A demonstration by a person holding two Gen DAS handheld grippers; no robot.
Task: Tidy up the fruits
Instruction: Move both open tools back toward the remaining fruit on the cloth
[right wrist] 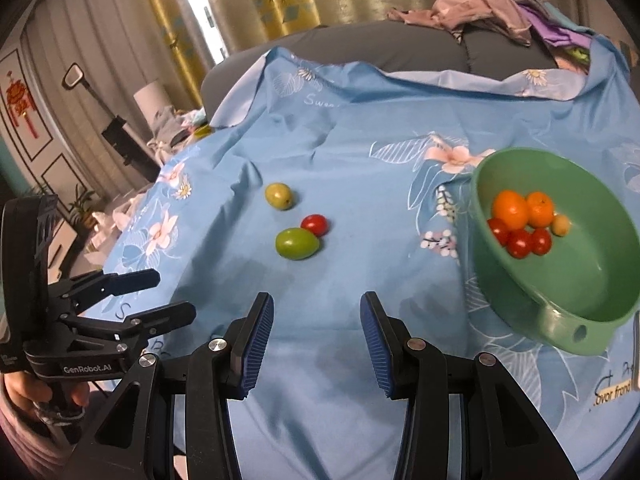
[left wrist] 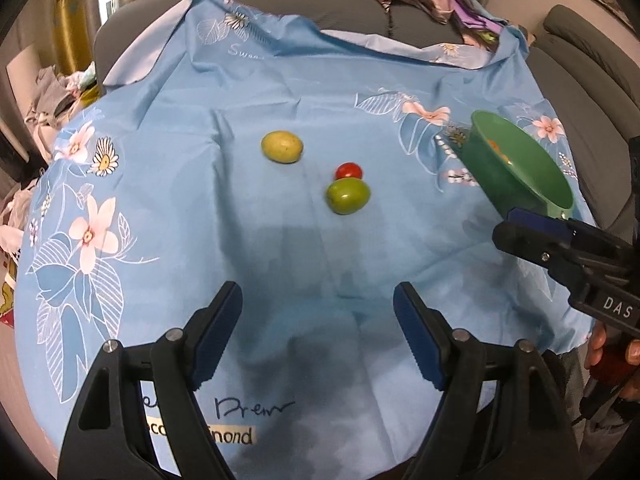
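3 fruits lie loose on the blue floral cloth [left wrist: 248, 240] at mid-frame in both wrist views: 1 yellow-green fruit [left wrist: 282, 147] standing apart to the upper left, 1 green fruit [left wrist: 348, 196] nearer the cameras, and 1 tomato [left wrist: 349, 170] just behind the green one, touching or nearly touching it.

The green bowl [right wrist: 592, 280] sits at the right of the right wrist view, its handle tab with 1 hole turned toward the lower right. Inside it, bunched against the left wall, are 6 pieces: 2 oranges [right wrist: 510, 209], 3 red tomatoes [right wrist: 520, 243] in front of them, and 1 small yellowish fruit [right wrist: 561, 224] just right of the oranges. From the left wrist view the bowl shows at the right edge, mostly its outer wall, with only flecks of orange inside.

The left gripper [left wrist: 318, 332] fills the bottom of its own view, jaws spread wide over bare cloth, nothing between the 2 blue pads [left wrist: 216, 340]. The right gripper [right wrist: 316, 346] sits at the bottom of its view, jaws likewise spread and empty, short of the loose fruits. In the left wrist view it enters from the right edge with its tips next to the bowl's handle; from that angle contact cannot be told.

Beyond the cloth, 1 grey sofa [right wrist: 400, 46] carries a heap of clothes [right wrist: 480, 8] at the upper right.
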